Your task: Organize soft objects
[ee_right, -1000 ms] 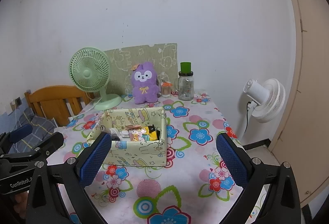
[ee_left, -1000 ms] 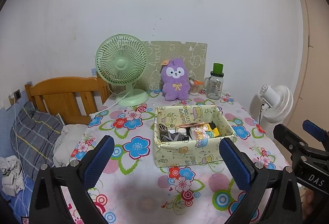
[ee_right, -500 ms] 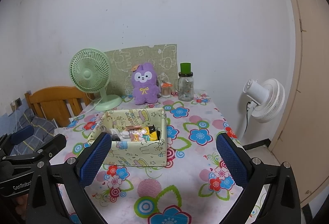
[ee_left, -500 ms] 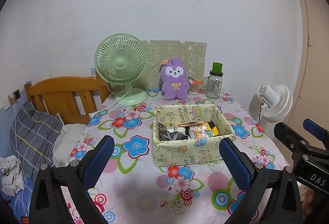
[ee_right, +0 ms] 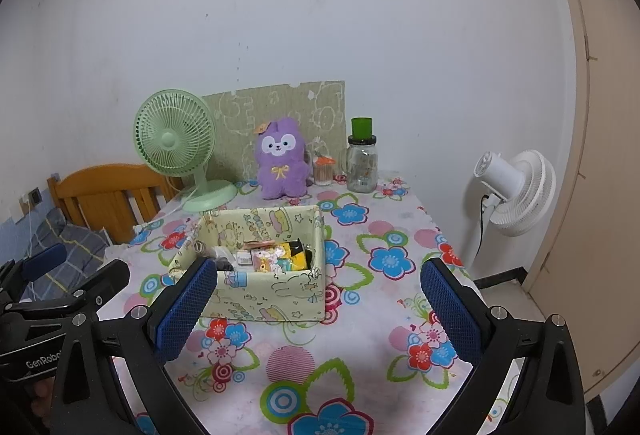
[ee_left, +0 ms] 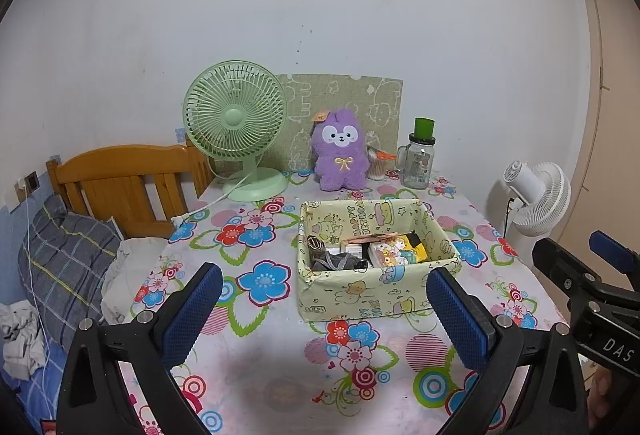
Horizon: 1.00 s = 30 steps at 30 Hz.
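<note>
Well beyond both gaping tongs (ee_left: 322, 311) (ee_right: 318, 309), purple plush (ee_left: 341, 151), empty-handed.

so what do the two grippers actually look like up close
Both match: the left gripper and the right gripper have black angular plastic frames with silver screws, and each finger carries a blue textured pad. From the side, white lettering shows on the bodies: "DAS" on the right one, "GenRobo" on the left one. No cables or sleeves show.
</note>
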{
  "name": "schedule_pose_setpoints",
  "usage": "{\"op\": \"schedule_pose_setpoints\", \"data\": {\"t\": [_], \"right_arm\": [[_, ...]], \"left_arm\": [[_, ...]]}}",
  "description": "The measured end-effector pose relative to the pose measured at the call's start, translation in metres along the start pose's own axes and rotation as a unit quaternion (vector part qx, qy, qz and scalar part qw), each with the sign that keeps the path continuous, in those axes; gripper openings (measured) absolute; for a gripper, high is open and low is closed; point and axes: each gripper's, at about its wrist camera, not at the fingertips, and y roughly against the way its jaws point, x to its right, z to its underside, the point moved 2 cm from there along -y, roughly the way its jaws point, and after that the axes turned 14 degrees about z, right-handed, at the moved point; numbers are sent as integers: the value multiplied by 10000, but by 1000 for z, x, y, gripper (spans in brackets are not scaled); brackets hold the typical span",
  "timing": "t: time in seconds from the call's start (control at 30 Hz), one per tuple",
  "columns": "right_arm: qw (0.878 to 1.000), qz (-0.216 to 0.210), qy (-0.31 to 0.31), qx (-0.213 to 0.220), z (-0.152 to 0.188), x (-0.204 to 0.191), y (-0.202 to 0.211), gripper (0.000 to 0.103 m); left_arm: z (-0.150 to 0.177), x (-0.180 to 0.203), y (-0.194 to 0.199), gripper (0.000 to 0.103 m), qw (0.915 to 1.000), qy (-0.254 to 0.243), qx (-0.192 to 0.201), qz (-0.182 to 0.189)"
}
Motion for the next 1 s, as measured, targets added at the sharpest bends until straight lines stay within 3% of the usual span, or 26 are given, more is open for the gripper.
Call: {"op": "schedule_pose_setpoints", "data": {"t": [1.0], "right_arm": [[10000, 23, 5, -44, 1, -2, -5, 103]], "left_arm": [[2, 2, -5, 103, 10000, -6, -13, 32]]}}
